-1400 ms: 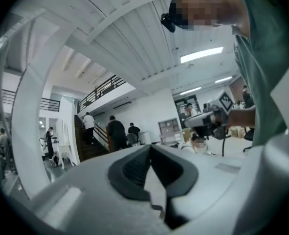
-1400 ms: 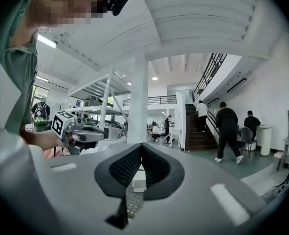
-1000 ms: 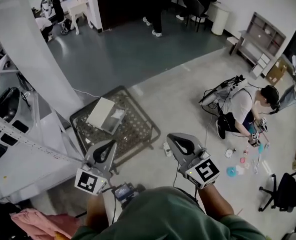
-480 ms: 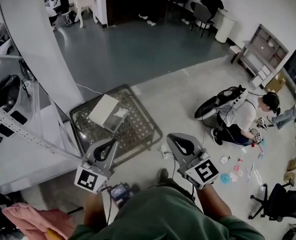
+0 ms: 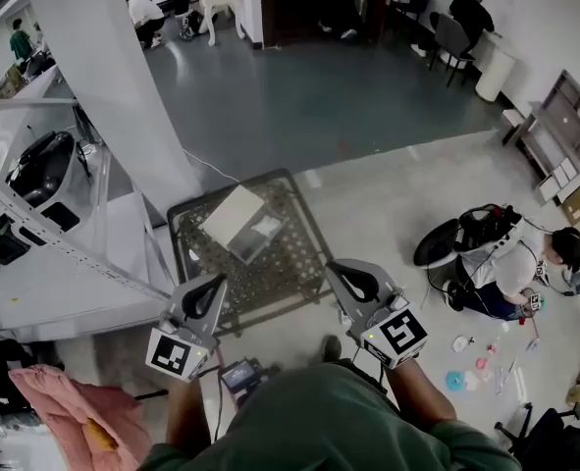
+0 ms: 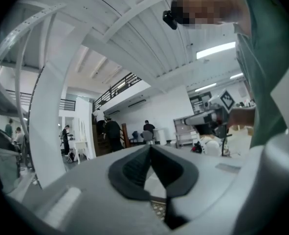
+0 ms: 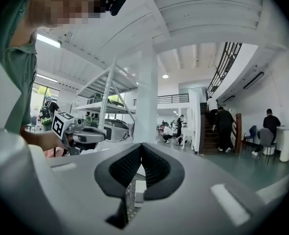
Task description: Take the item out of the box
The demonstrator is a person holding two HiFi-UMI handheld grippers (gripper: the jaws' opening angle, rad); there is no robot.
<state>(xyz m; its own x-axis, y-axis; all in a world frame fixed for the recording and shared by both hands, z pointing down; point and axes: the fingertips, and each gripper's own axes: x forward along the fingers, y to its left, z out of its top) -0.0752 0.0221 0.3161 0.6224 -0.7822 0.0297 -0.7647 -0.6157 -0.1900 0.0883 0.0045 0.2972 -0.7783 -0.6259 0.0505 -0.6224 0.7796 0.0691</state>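
1. Both jaws are pressed together with nothing between them. You can see it on the left gripper (image 5: 214,285) and the right gripper (image 5: 339,269) in their own views: ribbed black pads meeting at the tips, nothing pinched.
2. The box (image 5: 233,216) sits around the middle of the perforated platform (image 5: 294,263), a bit closer to its far edge than its near one.
3. The bit that matters: the box is ahead of both sets of jaws and lower than them. You're holding the grippers side by side over the platform's near edge, so you'd have to reach forward and down.
4. The left gripper looks nearer. The box is off towards your left, so the right one has further to cross.
5. Long axis: I'd guess it runs away from you, slanted along with the platform's sides, but from up here I wouldn't swear to it.
6. Materials: the box is pale, flat-faced and sharp-cornered, and looks like cardboard. Its right side has a greyish part that could be an open flap or plastic. I can't see the item itself.
7. The platform is dark with a rim and a grid of holes, probably metal.
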